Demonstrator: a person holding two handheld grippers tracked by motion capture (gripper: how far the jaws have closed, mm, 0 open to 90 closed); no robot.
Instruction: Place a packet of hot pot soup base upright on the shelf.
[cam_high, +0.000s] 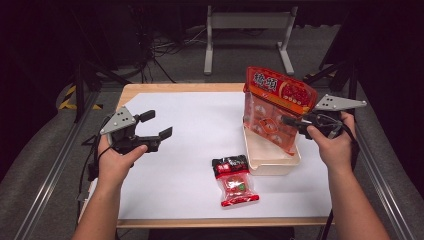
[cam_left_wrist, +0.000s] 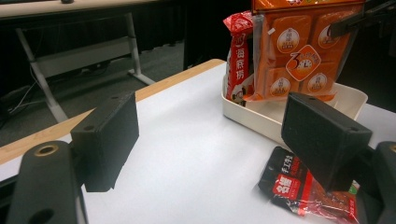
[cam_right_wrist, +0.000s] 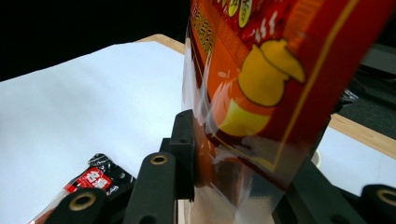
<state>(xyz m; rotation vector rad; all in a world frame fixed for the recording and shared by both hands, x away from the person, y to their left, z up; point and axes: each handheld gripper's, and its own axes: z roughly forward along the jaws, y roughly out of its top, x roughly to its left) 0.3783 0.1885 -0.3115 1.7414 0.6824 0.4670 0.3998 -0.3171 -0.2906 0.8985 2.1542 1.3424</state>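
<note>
A large orange-red snack bag (cam_high: 276, 105) stands upright in a shallow cream tray (cam_high: 272, 161) at the right of the white table cover. My right gripper (cam_high: 296, 121) is shut on the bag's right side, and up close the bag (cam_right_wrist: 261, 93) sits pinched between the two jaws. In the left gripper view the bag (cam_left_wrist: 299, 51) rises from the tray (cam_left_wrist: 275, 122) with a second red packet (cam_left_wrist: 238, 56) beside it. A small red and black packet (cam_high: 234, 180) lies flat in front of the tray. My left gripper (cam_high: 156, 125) hovers open at the left, empty.
The white sheet (cam_high: 190, 145) covers most of the wooden table. Free room lies between the two grippers. A grey metal frame (cam_high: 247, 30) stands on the floor behind the table. Rails run along both sides.
</note>
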